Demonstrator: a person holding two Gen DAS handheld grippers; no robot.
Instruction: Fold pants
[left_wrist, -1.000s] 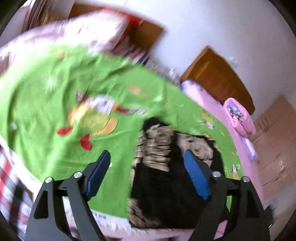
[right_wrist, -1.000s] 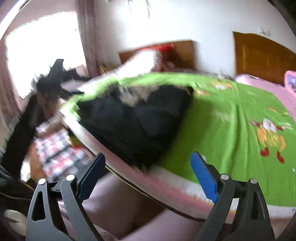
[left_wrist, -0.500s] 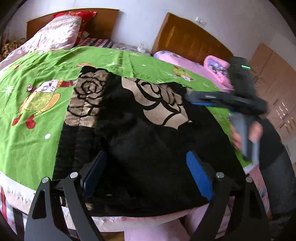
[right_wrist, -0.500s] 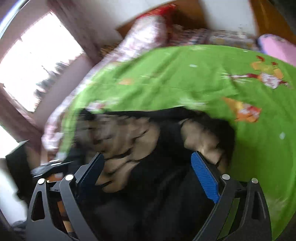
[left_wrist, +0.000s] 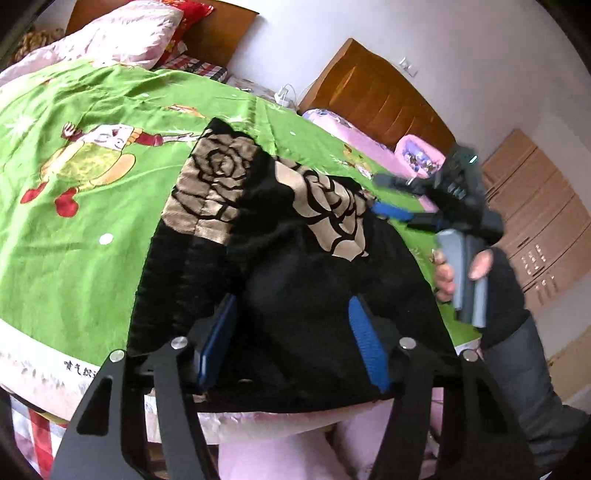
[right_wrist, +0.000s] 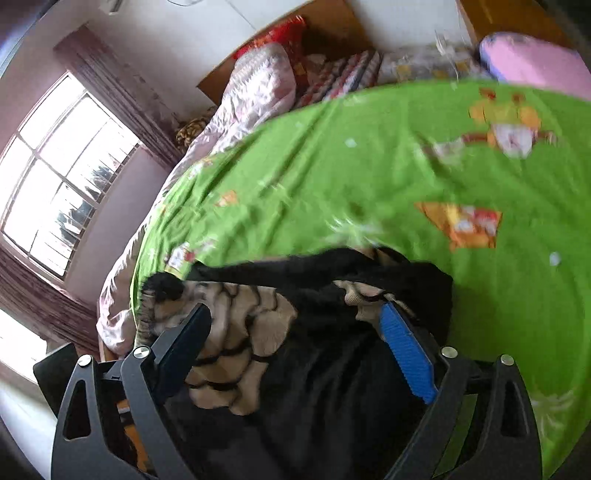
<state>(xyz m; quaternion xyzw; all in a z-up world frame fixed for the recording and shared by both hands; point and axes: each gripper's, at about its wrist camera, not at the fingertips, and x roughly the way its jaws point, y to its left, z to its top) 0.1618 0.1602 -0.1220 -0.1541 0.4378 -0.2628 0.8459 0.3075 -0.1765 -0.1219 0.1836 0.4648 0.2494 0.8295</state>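
Black pants (left_wrist: 295, 280) with beige rose-patterned panels lie spread on a green bedspread (left_wrist: 74, 206) near the bed's front edge. My left gripper (left_wrist: 291, 314) is open and hovers low over the pants' near black part. My right gripper (right_wrist: 295, 317) is open over the pants (right_wrist: 303, 369) at their patterned end. It also shows in the left wrist view (left_wrist: 384, 195), held by a hand at the pants' right edge, its blue finger close to the beige panel. Neither gripper holds cloth.
A pink quilt (left_wrist: 122, 33) and red pillow lie at the bed's head by a wooden headboard (left_wrist: 376, 96). A second pink bed stands to the right. A window (right_wrist: 55, 177) is on the wall beyond. The bed's edge (left_wrist: 258, 421) runs just under the left gripper.
Both grippers have swung from the bedspread and bed edge to over the pants. The right gripper has closed in on the patterned end; the left has dropped lower over the black part.
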